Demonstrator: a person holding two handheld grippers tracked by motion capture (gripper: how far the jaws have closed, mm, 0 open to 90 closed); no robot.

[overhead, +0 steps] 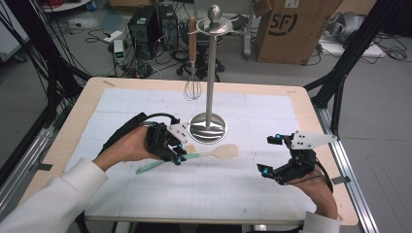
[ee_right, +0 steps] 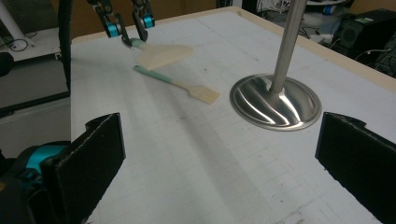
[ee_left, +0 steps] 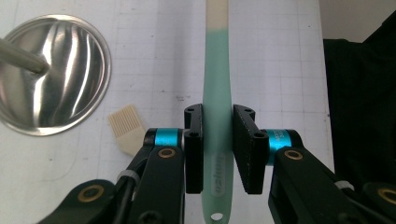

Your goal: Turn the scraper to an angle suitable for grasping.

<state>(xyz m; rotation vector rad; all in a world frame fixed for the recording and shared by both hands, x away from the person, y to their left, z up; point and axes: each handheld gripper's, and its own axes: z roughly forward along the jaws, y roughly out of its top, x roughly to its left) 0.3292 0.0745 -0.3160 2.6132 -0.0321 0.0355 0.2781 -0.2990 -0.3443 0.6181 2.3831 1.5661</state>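
Observation:
My left gripper (overhead: 180, 154) is shut on the teal handle of a spatula (overhead: 224, 152), whose beige blade points right, toward the right gripper. In the left gripper view the handle (ee_left: 217, 93) runs straight up between the two pads (ee_left: 194, 149). A second utensil, a teal-handled brush (overhead: 149, 167), lies on the mat under that hand, its beige head (ee_left: 126, 126) beside the stand's base. My right gripper (overhead: 267, 154) rests at the right of the mat, jaws wide open and with nothing between them (ee_right: 224, 172). From there I see the held spatula (ee_right: 161, 55) and the brush (ee_right: 180, 87).
A steel utensil stand (overhead: 208, 127) rises at the mat's middle back; a whisk (overhead: 193, 87) hangs from its top ring. Its round base (ee_right: 275, 103) lies just ahead of the right gripper. The wooden table edge (overhead: 311, 111) borders the white gridded mat.

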